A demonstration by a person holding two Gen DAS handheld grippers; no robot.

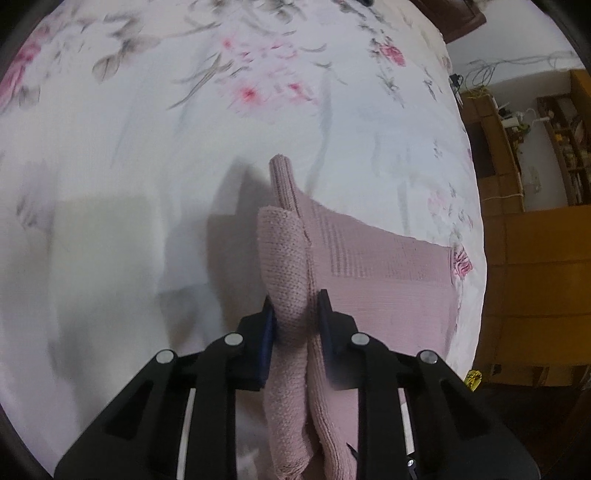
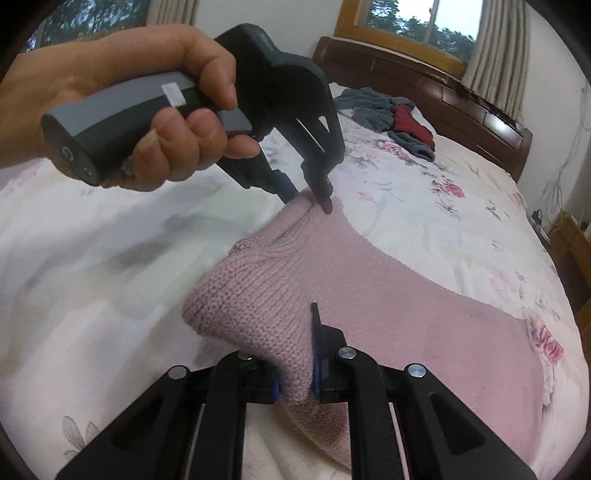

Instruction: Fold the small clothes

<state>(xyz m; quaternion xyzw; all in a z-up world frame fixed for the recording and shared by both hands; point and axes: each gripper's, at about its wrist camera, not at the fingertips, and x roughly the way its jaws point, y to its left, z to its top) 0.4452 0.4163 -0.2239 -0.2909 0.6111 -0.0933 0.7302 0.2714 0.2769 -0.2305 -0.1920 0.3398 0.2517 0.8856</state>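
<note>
Two edges of the pink knit garment (image 2: pixel 369 295) were pinched and raised off the floral bedspread (image 2: pixel 424 192) by the left gripper (image 2: pixel 310 201) and right gripper (image 2: pixel 297 384); no fold was completed, most cloth lying flat.

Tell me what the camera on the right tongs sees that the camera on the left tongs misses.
Only the right wrist view shows the hand holding the left tongs, a pile of grey and red clothes, the headboard and the windows. Only the left wrist view shows wooden shelves. Both show the pink knitted garment on the floral bedspread, pinched by both tongs, right tongs included.
</note>
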